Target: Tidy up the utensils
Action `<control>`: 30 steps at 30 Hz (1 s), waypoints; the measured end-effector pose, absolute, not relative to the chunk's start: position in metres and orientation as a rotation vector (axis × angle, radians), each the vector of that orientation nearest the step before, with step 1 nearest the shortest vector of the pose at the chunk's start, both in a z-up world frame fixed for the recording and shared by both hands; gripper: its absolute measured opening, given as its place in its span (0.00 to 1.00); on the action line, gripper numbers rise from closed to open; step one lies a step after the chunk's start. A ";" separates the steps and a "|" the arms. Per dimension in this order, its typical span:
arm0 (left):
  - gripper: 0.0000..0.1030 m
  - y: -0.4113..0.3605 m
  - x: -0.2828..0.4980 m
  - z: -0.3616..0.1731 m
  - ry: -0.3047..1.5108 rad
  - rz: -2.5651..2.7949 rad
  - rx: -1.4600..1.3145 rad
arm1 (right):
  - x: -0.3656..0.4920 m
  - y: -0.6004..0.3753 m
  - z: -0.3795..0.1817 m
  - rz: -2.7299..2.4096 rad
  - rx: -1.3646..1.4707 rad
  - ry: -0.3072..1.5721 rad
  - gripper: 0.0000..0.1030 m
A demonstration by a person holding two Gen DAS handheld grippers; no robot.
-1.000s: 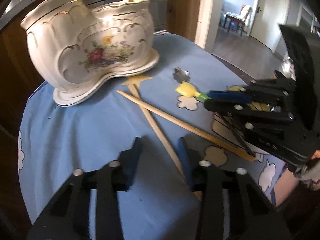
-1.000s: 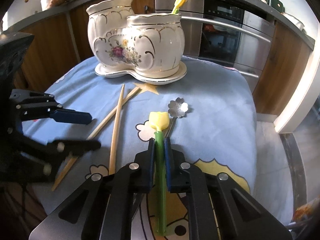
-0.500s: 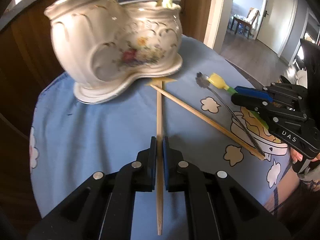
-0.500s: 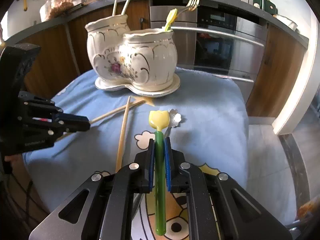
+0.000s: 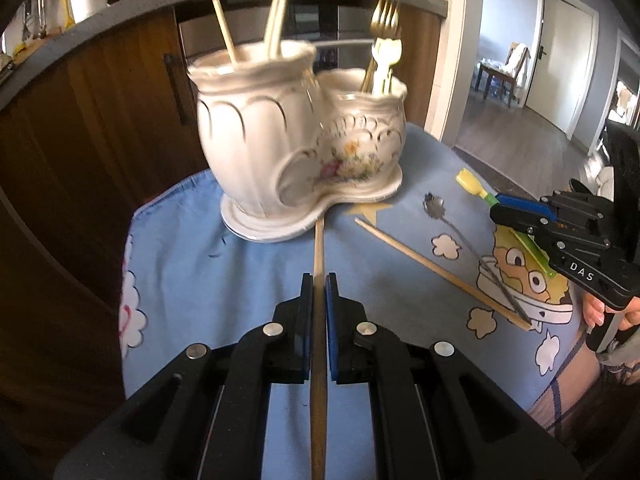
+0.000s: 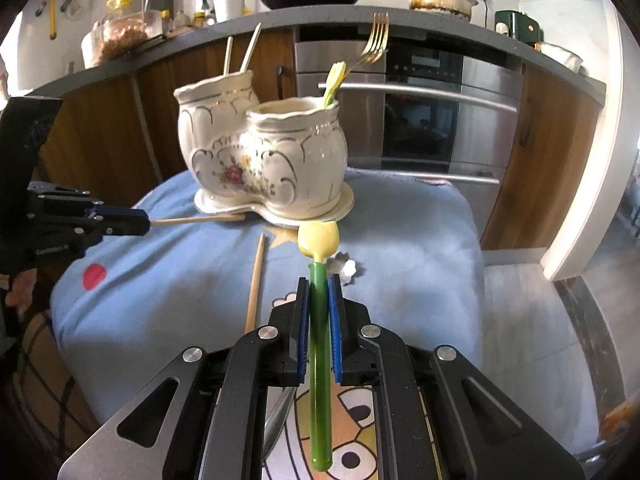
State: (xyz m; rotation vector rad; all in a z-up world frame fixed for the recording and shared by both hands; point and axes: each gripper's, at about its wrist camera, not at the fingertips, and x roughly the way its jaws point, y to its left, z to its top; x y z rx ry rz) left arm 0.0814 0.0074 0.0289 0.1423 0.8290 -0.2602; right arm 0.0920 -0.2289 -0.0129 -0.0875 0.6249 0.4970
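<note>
Gripping a wooden chopstick along its length, the left gripper has its jaws pressed narrow on the shaft; the stick's long axis runs straight out along the fingers, its far tip reaching the saucer rim of the ceramic holder directly ahead. The right gripper likewise clamps a green-handled utensil with a yellow tulip-shaped head, axis in line with the fingers, head pointing toward the holder's nearer, lower pot.

On the blue cartoon-print cloth lie a second chopstick and a slim metal spoon with a flower-shaped bowl, both slanting between the grippers and both loose.

Judged from this, the coming move turns on tilting each held piece from flat to upright over its pot; the left gripper sits nearer the taller pot, which holds chopsticks, and the right nearer the pot with the gold fork and a matching yellow-headed piece.

Legible writing: "DAS" on the right gripper body, seen from the left wrist (lettering on the left gripper body is too blurred to read).
</note>
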 end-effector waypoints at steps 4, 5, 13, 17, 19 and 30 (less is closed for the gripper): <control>0.06 0.009 0.075 0.043 0.775 -0.273 0.134 | 0.089 -0.235 -0.004 0.498 -0.058 0.585 0.10; 0.06 0.008 0.075 0.044 0.763 -0.278 0.130 | 0.088 -0.238 -0.001 0.500 -0.045 0.569 0.10; 0.06 0.011 0.067 0.054 0.690 -0.343 0.106 | 0.088 -0.245 0.007 0.510 0.005 0.545 0.10; 0.06 0.013 0.068 0.051 0.696 -0.361 0.111 | 0.089 -0.244 0.009 0.509 0.002 0.543 0.10; 0.06 0.012 0.068 0.048 0.704 -0.365 0.122 | 0.090 -0.243 0.010 0.508 -0.001 0.543 0.10; 0.06 0.013 0.057 0.078 0.603 -0.377 0.120 | 0.094 -0.240 0.025 0.528 0.037 0.511 0.10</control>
